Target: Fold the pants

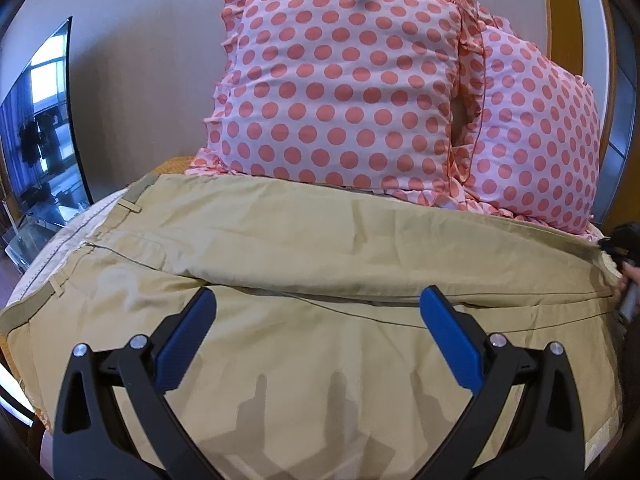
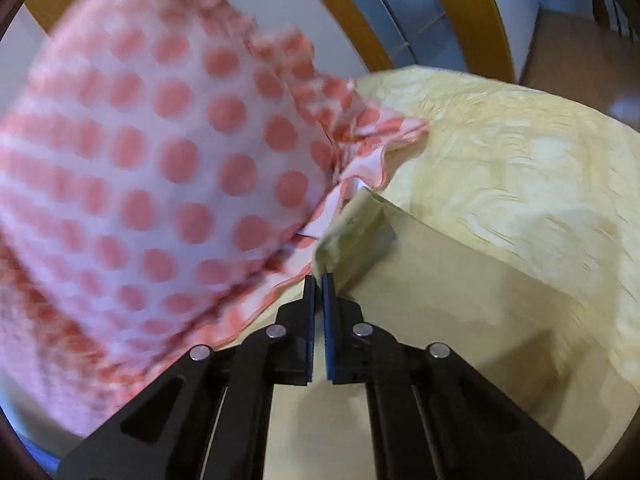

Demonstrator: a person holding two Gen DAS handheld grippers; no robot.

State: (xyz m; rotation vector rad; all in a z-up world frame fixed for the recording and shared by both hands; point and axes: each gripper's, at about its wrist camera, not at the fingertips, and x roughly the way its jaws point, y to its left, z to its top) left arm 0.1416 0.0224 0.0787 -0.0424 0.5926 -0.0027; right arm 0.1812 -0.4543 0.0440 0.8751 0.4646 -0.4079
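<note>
Bed (image 2: 520,160) with a pale yellow, wrinkled cover; an orange-gold edge of bedding shows at the far left corner in the left wrist view. Plain grey-beige wall (image 1: 132,60) behind. A wood-framed headboard or door frame (image 2: 340,12) with blue-grey panels stands at the right. A dark television screen (image 1: 44,132) at far left reflects a window. Two pink pillows with coral polka dots and ruffled edges stand propped at the head of the bed: the near pillow (image 1: 340,84) in front, the second pillow (image 1: 540,140) behind and to its right, touching it.

Khaki pants (image 1: 320,240) lie flat across the bed just in front of the pillows. Long axis runs left to right in the left wrist view: waistband with belt loops at the left end, legs reaching toward the right edge, one leg laid over the other along a lengthwise seam.

Left gripper (image 1: 318,304) hovers over the middle of the pants, blue-padded jaws spread wide, nothing between them.

Right gripper (image 2: 318,280) sits at the leg end, beside the second pillow's ruffle. Its jaws are pinched together on the khaki hem; the cloth rises folded from the tips. View blurred.
</note>
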